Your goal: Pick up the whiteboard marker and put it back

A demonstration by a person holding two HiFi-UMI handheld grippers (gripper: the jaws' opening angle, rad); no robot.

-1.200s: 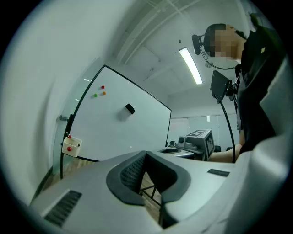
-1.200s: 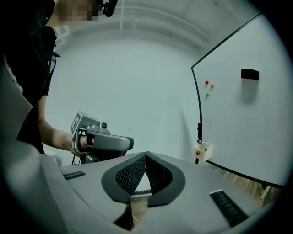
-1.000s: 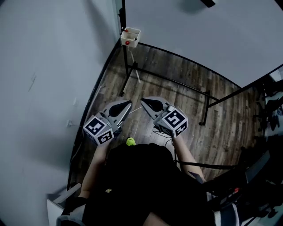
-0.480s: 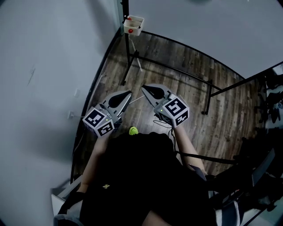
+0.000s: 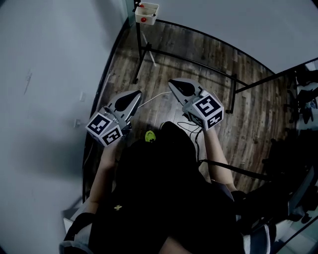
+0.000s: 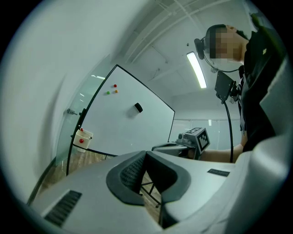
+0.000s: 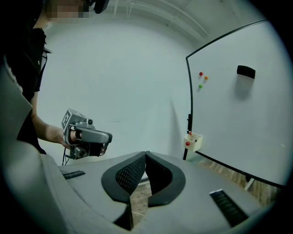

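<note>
Red-tipped marker point(image 5: 141, 5) in white box point(image 5: 152, 16); left gripper point(image 5: 135, 93), right gripper point(image 5: 173, 83) jaws together, empty.

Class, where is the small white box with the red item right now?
In the head view, the small white box is at the top, left of centre, at the whiteboard's lower left corner.

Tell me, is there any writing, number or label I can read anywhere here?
None can be read.
Cube on the left claw and cube on the right claw: black-and-white square patterns, no letters.
Whiteboard: blank, only coloured dots and a dark eraser.
</note>
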